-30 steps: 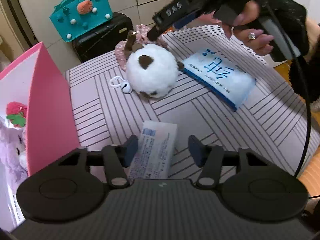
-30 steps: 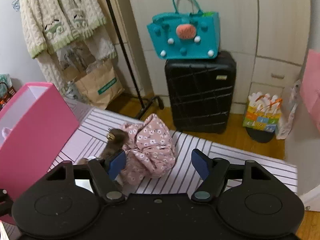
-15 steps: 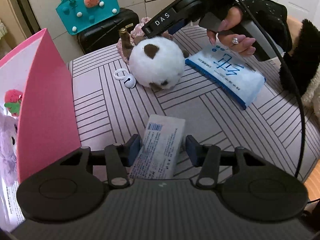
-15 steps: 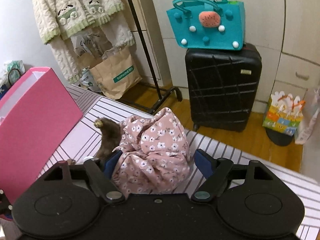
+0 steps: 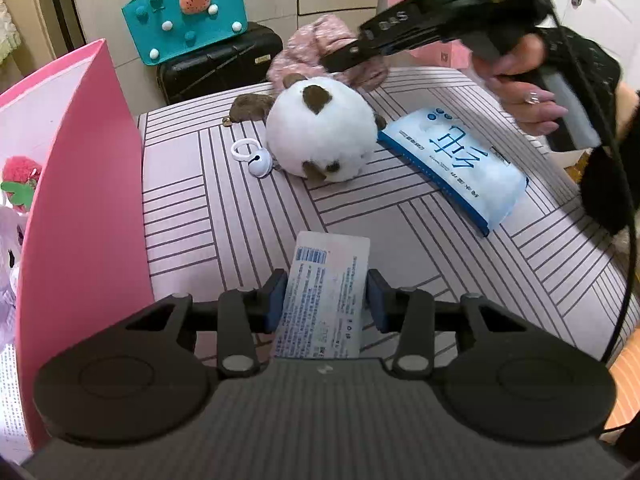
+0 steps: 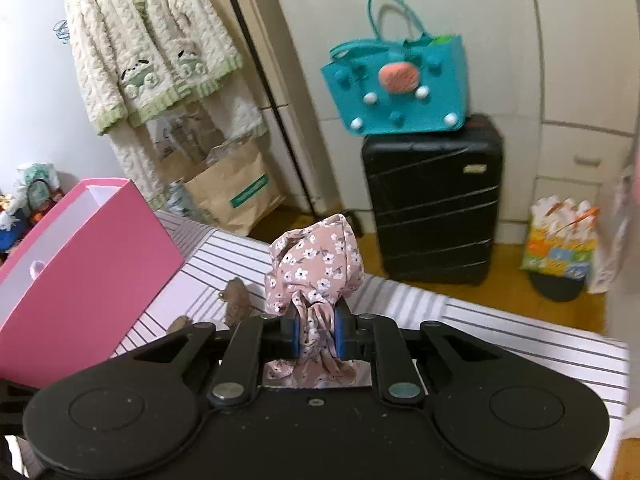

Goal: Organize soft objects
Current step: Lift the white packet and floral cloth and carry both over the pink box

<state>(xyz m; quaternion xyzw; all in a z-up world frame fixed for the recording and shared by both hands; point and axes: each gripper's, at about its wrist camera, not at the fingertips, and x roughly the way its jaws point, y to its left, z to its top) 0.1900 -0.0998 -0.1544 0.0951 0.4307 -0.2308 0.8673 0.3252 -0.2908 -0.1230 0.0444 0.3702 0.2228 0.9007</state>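
Note:
My left gripper (image 5: 326, 294) is shut on a small white tissue pack (image 5: 326, 292) and holds it just above the striped table (image 5: 400, 232). My right gripper (image 6: 316, 330) is shut on a pink floral cloth (image 6: 314, 268) and lifts it off the table's far edge; it also shows in the left wrist view (image 5: 320, 44). A white round plush with brown ears (image 5: 320, 136) lies mid-table, with a brown furry piece (image 5: 248, 106) behind it. A blue-and-white soft pack (image 5: 456, 160) lies to its right. A pink box (image 5: 80, 200) stands at the left.
A white ring with a bell (image 5: 252, 156) lies left of the plush. Plush toys (image 5: 16, 180) sit inside the pink box. Beyond the table stand a black suitcase (image 6: 432, 208) with a teal bag (image 6: 396, 88) on top and a clothes rack (image 6: 160, 52).
My left gripper closed on the small tissue pack and raised it slightly. My right gripper closed on the floral cloth and lifted it off the table.

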